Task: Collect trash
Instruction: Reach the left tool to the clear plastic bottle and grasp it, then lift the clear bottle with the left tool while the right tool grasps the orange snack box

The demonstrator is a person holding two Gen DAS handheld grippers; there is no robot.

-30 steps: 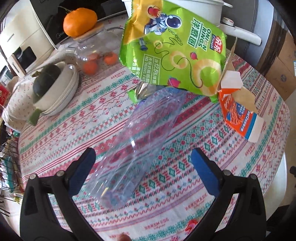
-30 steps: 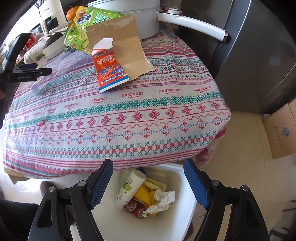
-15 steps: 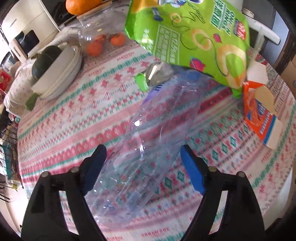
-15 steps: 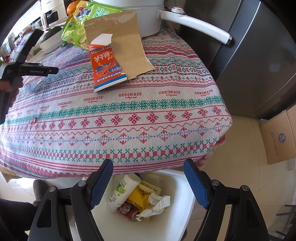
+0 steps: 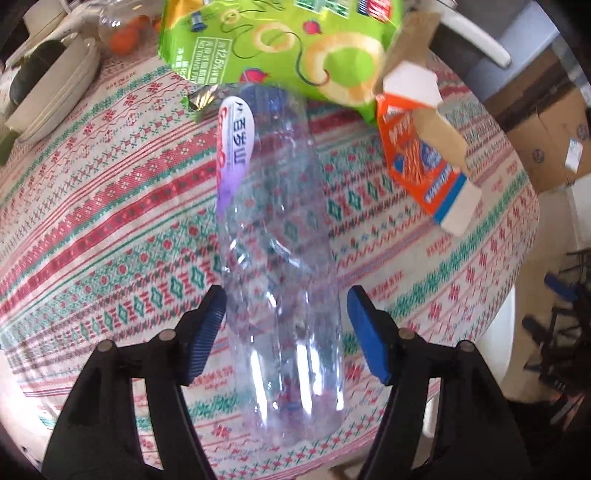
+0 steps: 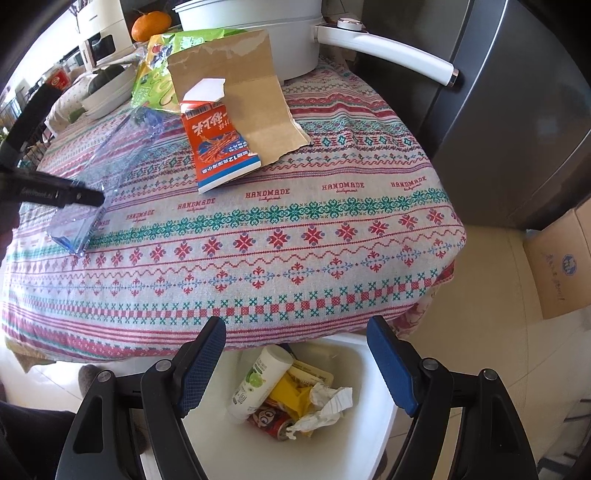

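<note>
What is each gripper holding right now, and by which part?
Nothing is firmly held yet. The left gripper straddles the clear plastic bottle near its base end, jaws just closing, a gap showing at one pad. The right gripper is open and empty above the bin.

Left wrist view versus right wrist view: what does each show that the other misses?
Only the left wrist view shows the left gripper from behind, its jaws just closing either side of the clear plastic bottle, and the bottle's white label.

Only the right wrist view shows the white bin below the table edge, already holding trash, with the right gripper open and empty above it, plus the white pot.

Both show the bottle, the green snack bag, the orange torn box and the patterned tablecloth.
</note>
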